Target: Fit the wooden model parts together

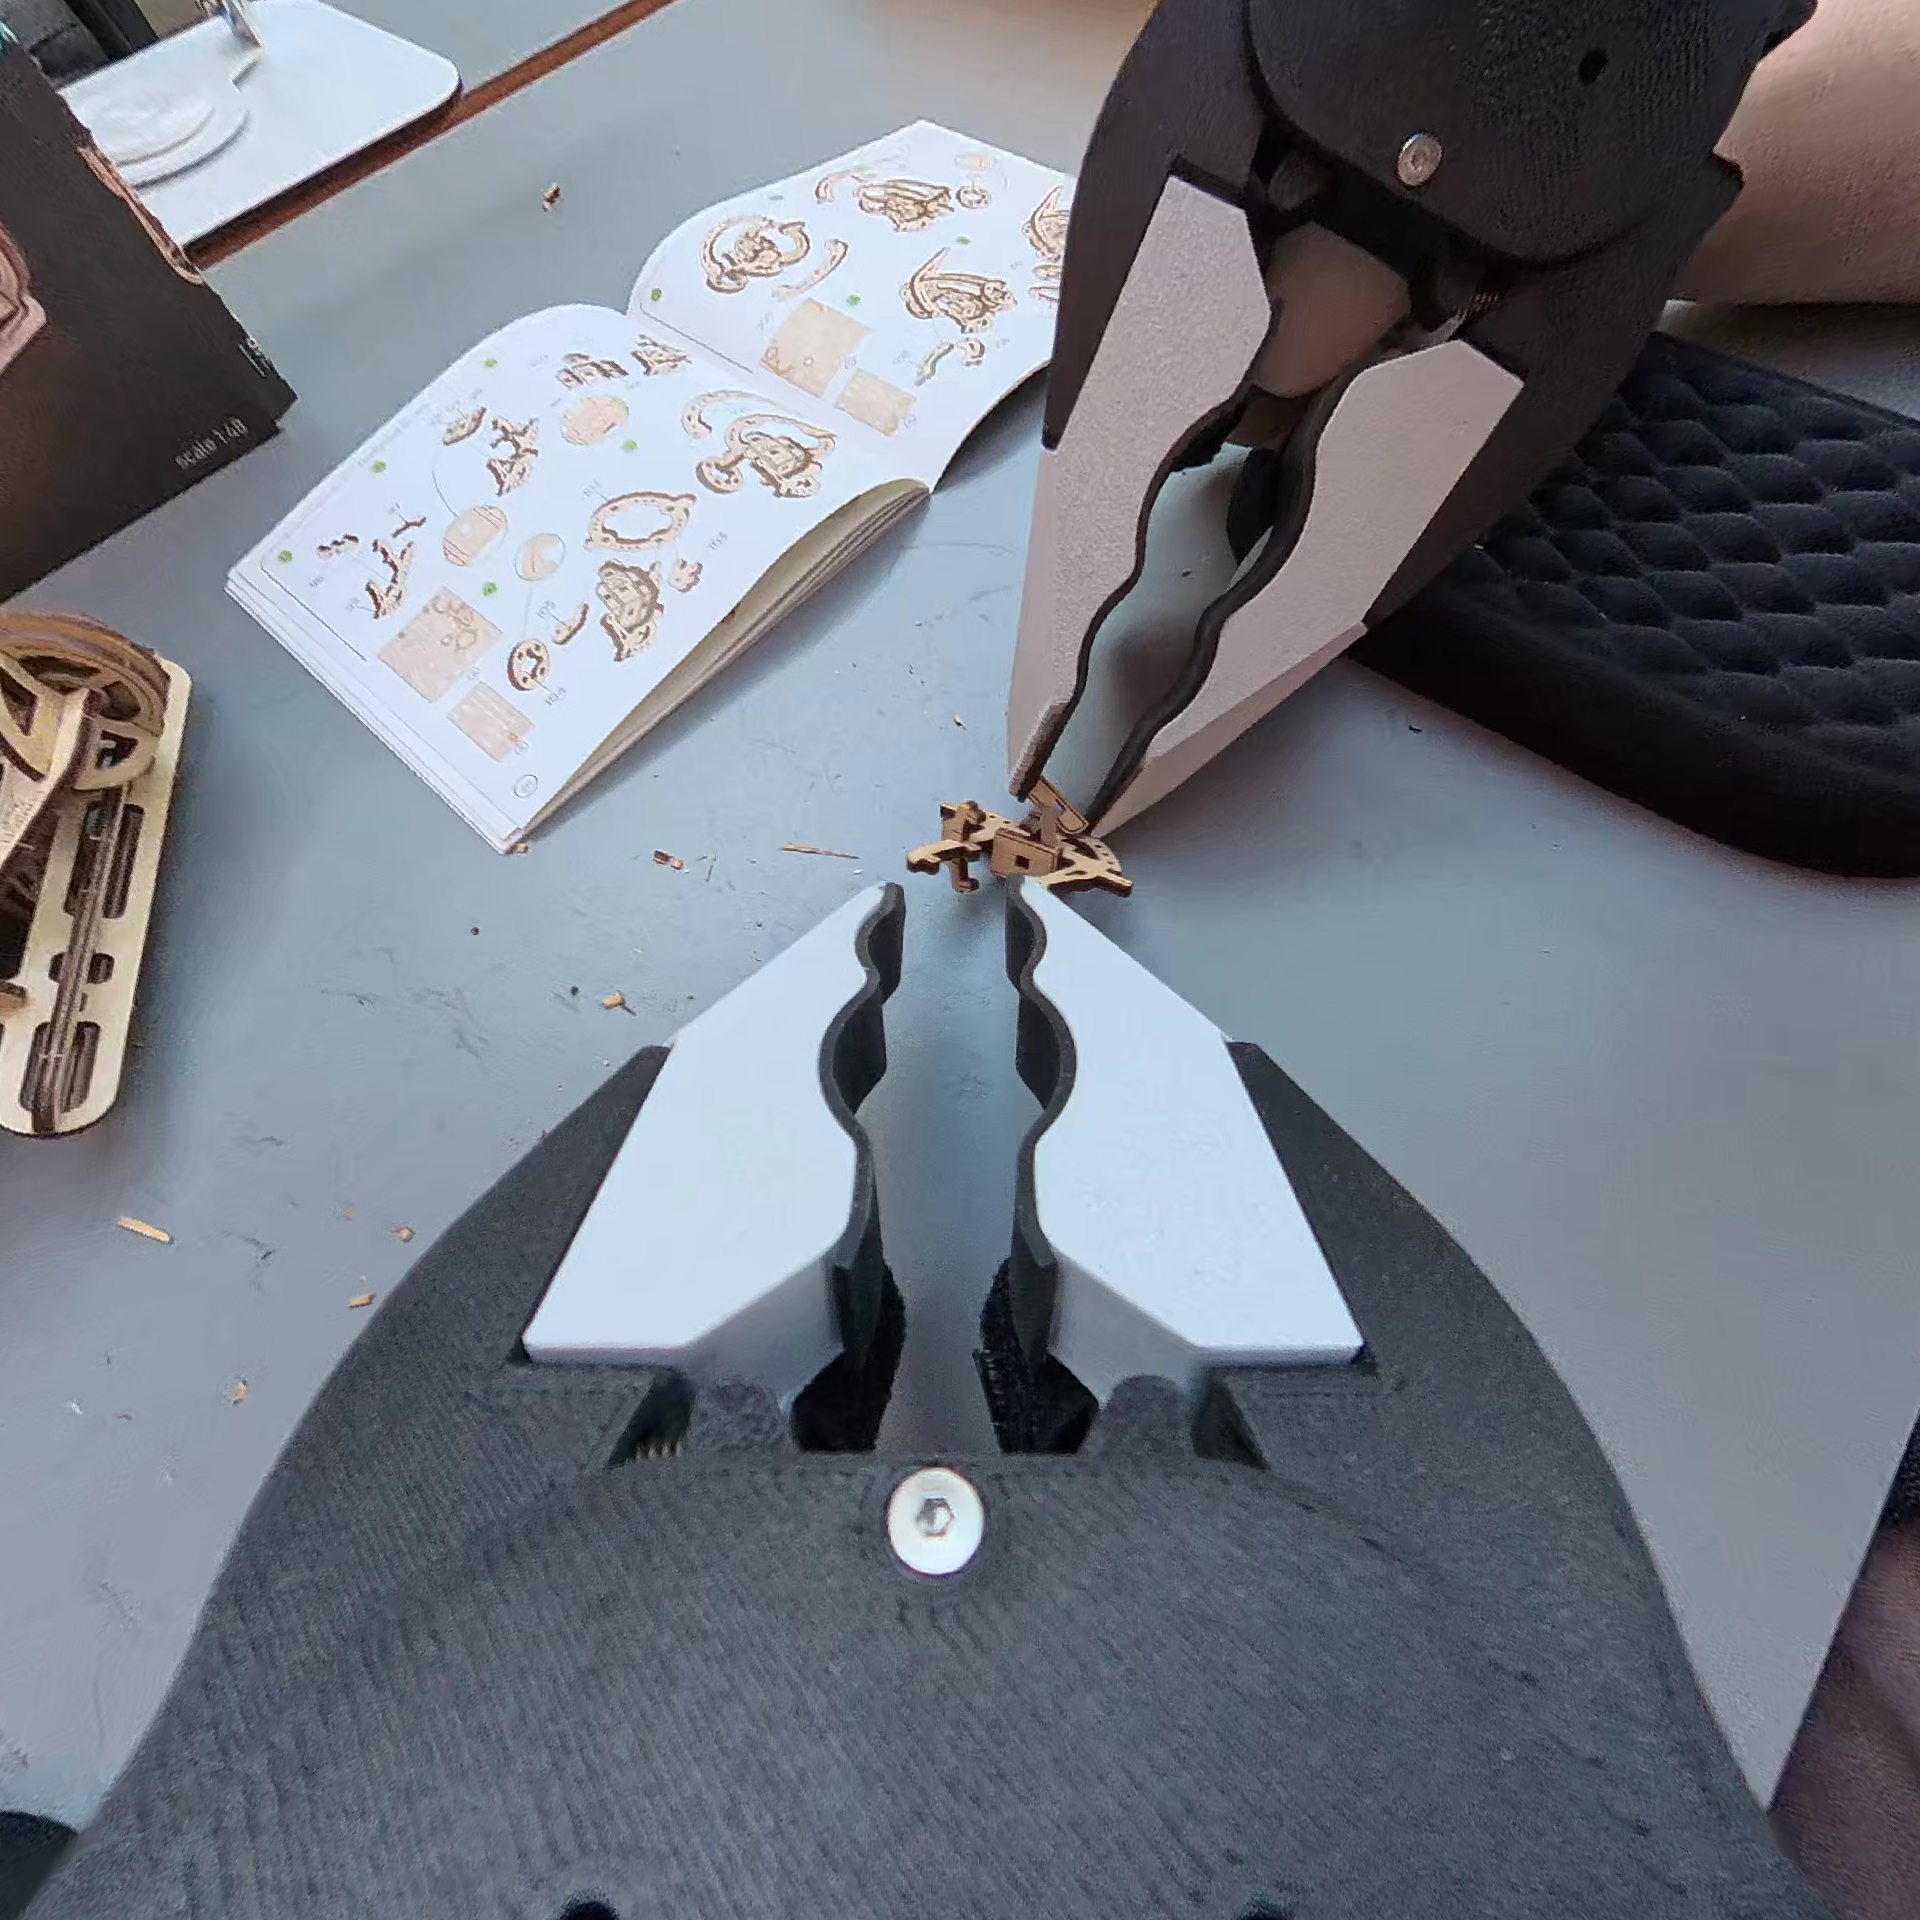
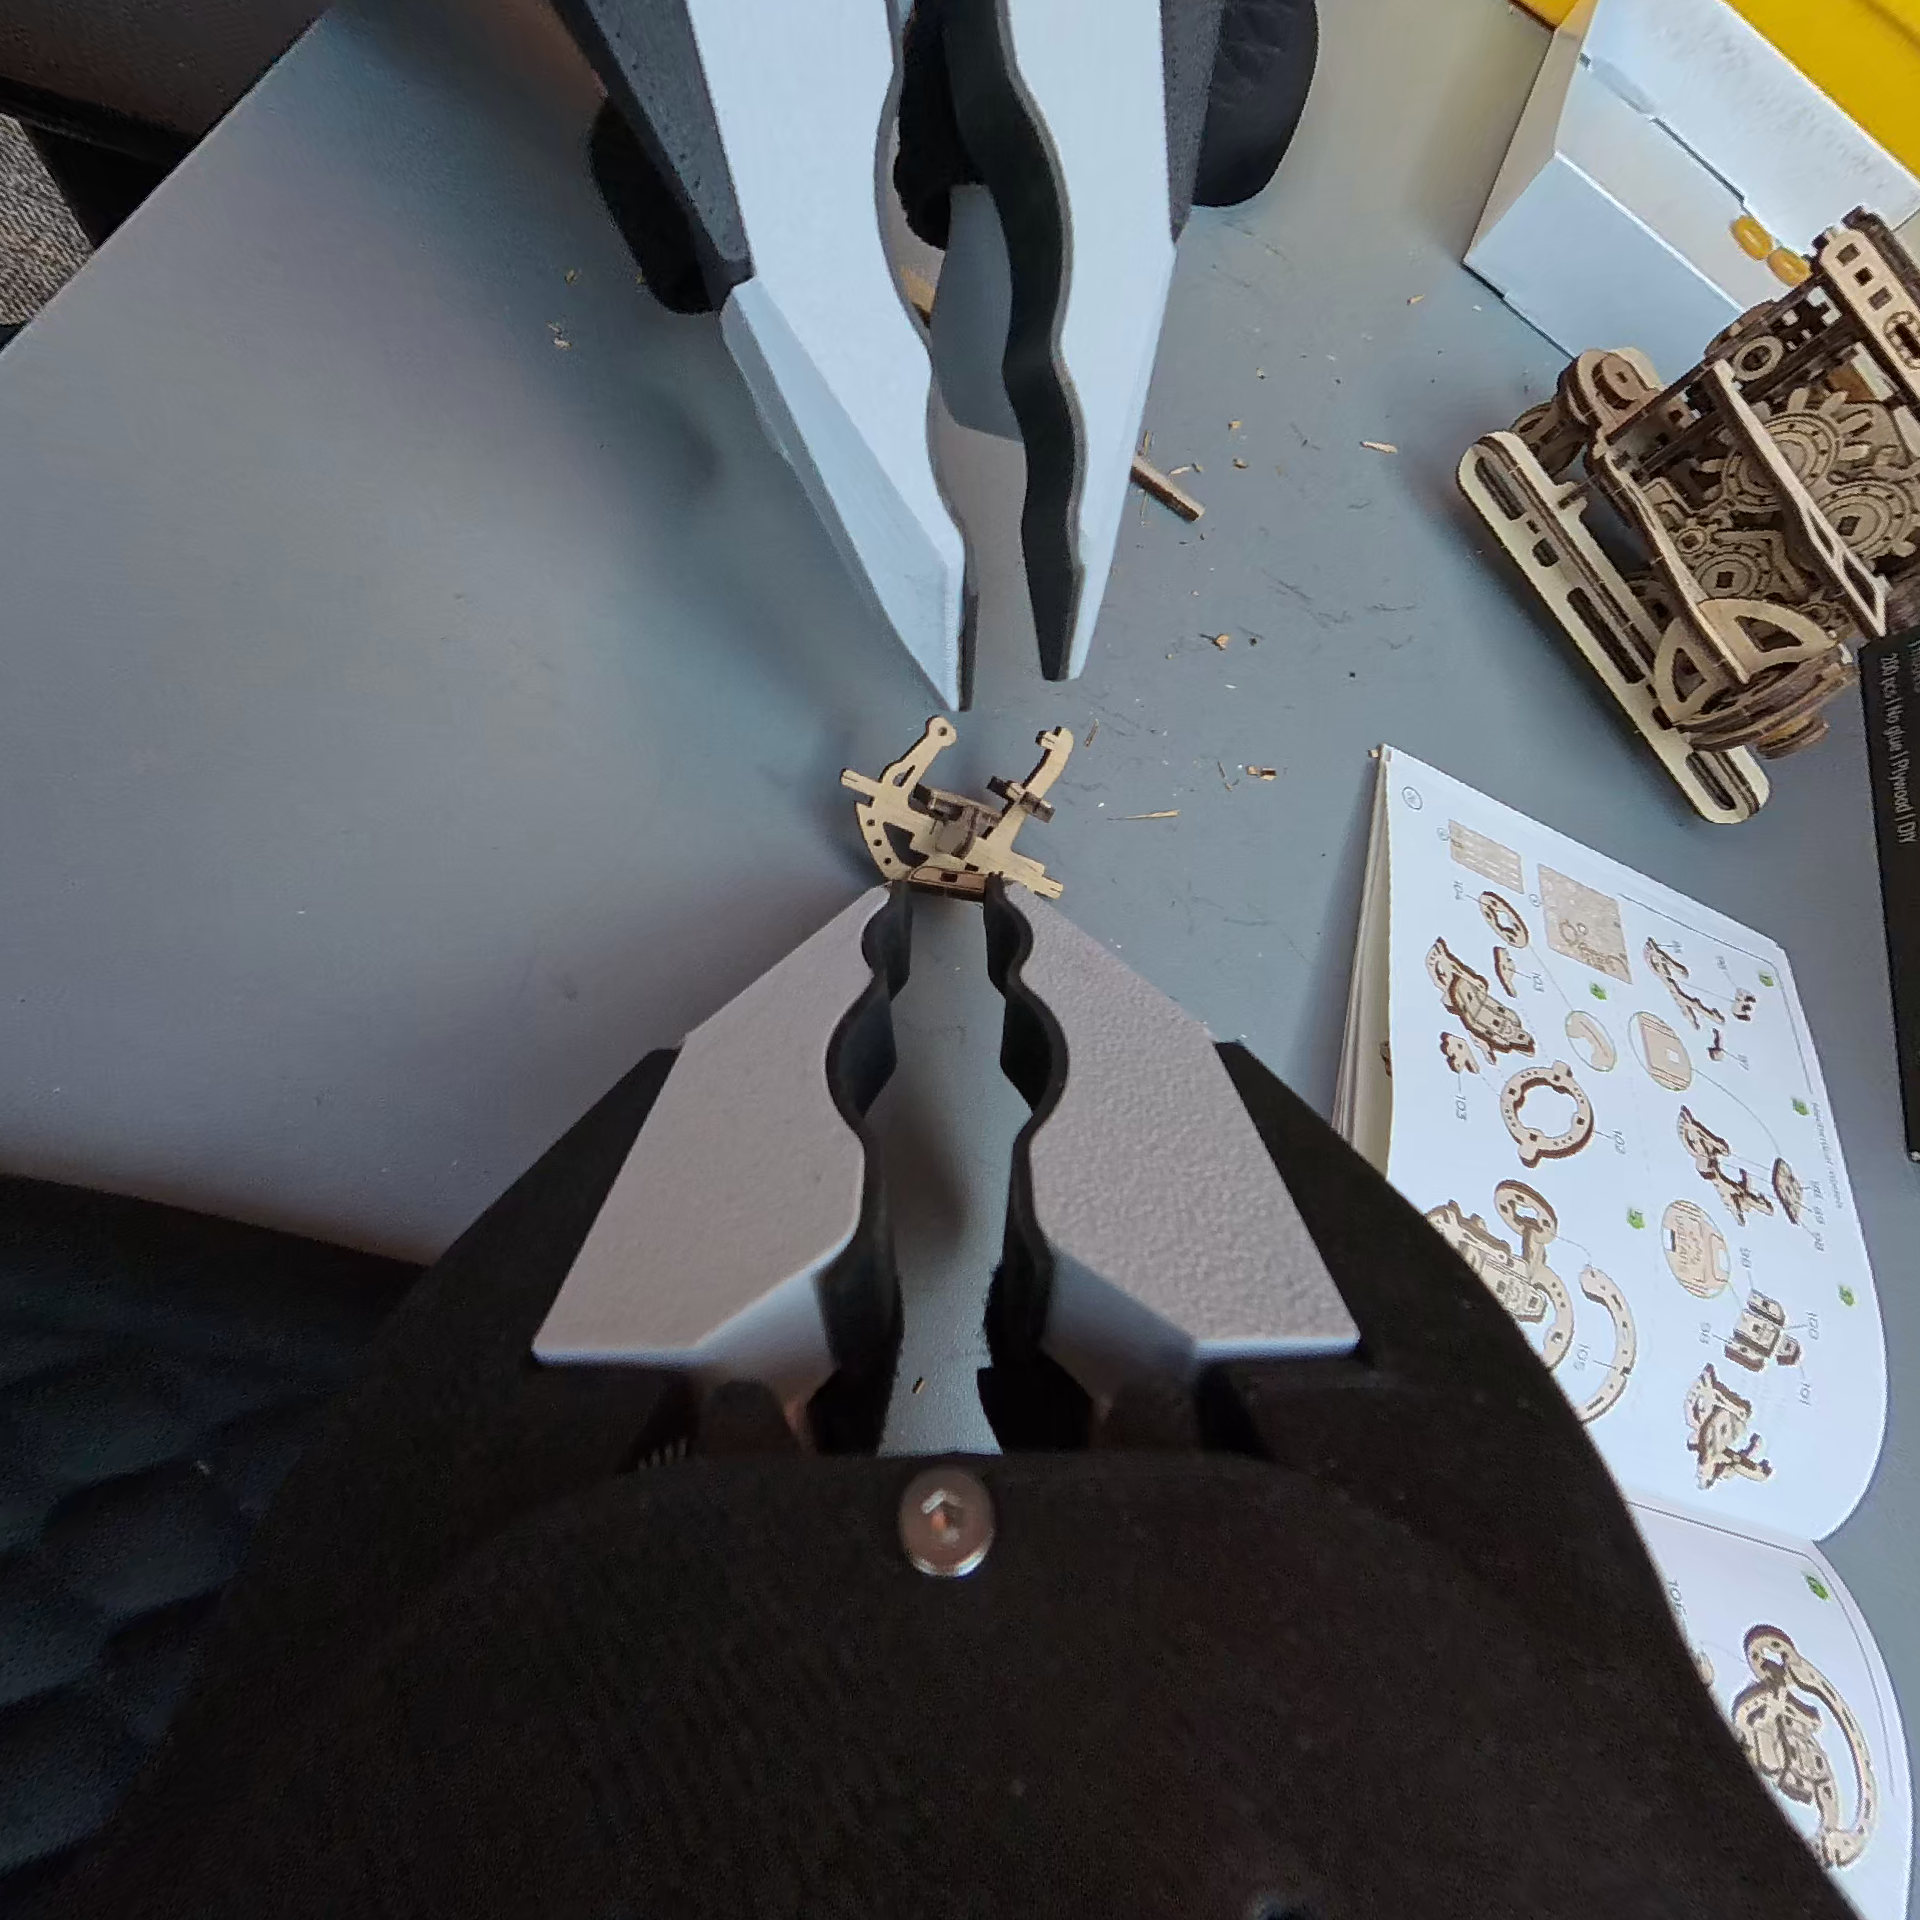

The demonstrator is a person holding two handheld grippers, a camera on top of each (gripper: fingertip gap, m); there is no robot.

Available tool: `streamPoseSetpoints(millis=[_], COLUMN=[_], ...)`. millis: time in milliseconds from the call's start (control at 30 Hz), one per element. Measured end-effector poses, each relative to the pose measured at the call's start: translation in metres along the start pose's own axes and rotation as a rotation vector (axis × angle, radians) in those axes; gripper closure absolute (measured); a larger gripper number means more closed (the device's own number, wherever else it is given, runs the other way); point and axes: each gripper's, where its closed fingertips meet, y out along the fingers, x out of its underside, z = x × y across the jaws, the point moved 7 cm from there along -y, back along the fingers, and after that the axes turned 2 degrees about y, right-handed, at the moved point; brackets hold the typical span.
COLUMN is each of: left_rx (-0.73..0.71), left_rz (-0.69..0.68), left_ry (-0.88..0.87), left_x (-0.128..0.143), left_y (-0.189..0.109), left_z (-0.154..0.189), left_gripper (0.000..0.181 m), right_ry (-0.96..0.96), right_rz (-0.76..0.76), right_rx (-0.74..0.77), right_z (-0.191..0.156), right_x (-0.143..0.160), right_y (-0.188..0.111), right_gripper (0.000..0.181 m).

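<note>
A small wooden sub-assembly [image 1: 1013,857] with curved arms and pegs sits low over the grey table [image 1: 416,1039]. It also shows in the right wrist view [image 2: 935,821]. My right gripper [image 2: 948,899] is shut on its near block; in the left wrist view it comes down from the upper right [image 1: 1062,805]. My left gripper [image 1: 954,899] is open and empty, its tips just short of the sub-assembly on the opposite side. In the right wrist view the left gripper [image 2: 1013,691] points down at the part's two raised arms without touching them.
An open instruction booklet [image 1: 623,499] lies beyond the work spot. A partly built wooden model [image 2: 1714,540] stands beside it, with a dark box [image 1: 104,312] and white boxes [image 2: 1621,156] nearby. A black padded mat [image 1: 1662,623] lies under the right gripper. Wood splinters dot the table. The partly built wooden model [image 2: 1714,540] is about equally far from each gripper, around 20 cm.
</note>
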Motion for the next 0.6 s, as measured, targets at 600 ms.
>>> streamPoseSetpoints(millis=[600], left_rx=[0.336], left_rz=[0.024], left_ry=[-0.027], left_x=[-0.003], left_y=[0.014], left_z=[-0.027], left_gripper=[0.164], right_ry=[-0.011], right_rz=[-0.009], right_rx=[0.002], right_z=[0.000], right_x=[0.001], right_y=[0.002], right_gripper=[0.168])
